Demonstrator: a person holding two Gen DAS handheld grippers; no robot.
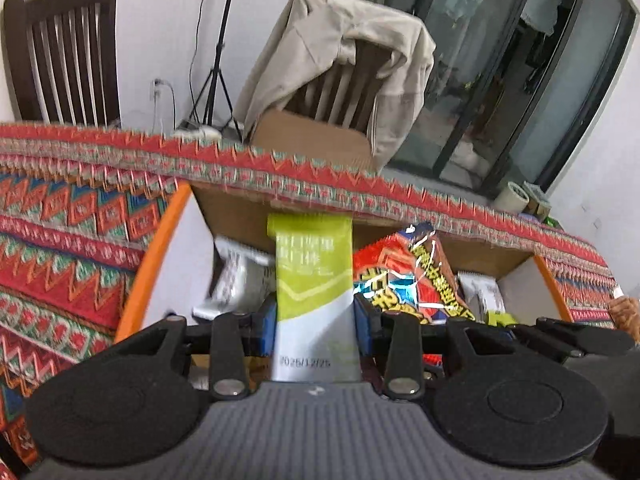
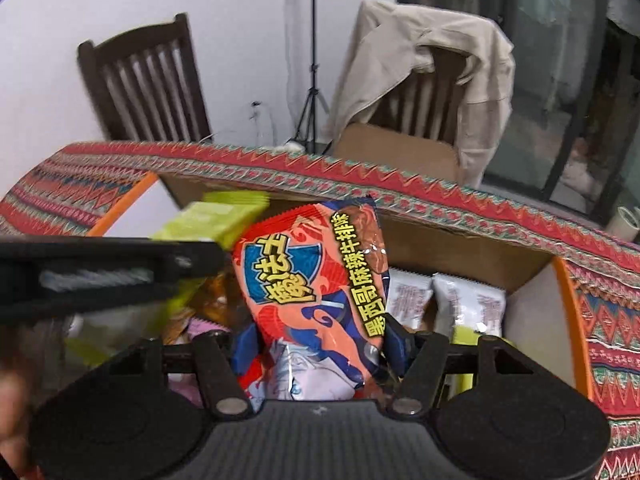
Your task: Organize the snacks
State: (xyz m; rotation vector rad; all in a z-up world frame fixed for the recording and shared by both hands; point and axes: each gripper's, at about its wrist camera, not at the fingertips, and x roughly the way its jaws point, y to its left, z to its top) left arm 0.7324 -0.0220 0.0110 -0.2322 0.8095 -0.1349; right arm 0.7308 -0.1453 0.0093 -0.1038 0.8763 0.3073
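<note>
My left gripper (image 1: 314, 320) is shut on a green and white snack packet (image 1: 312, 272), which stands upright between the blue pads (image 1: 265, 330). My right gripper (image 2: 320, 348) is shut on a red and orange snack packet (image 2: 316, 280) with yellow lettering. Both packets hang over an open cardboard box (image 1: 240, 208) with white, orange-edged flaps (image 1: 148, 256). The red packet (image 1: 412, 276) also shows to the right in the left wrist view. In the right wrist view the left gripper's finger (image 2: 100, 276) and its green packet (image 2: 212, 220) cross the left side.
White snack packets (image 2: 468, 304) and other wrappers lie inside the box. A patterned red tablecloth (image 1: 60, 232) covers the table. Behind it stand a dark wooden chair (image 1: 64, 52), a chair draped with a beige jacket (image 1: 340, 60), a tripod (image 1: 216, 80) and glass doors (image 1: 520, 60).
</note>
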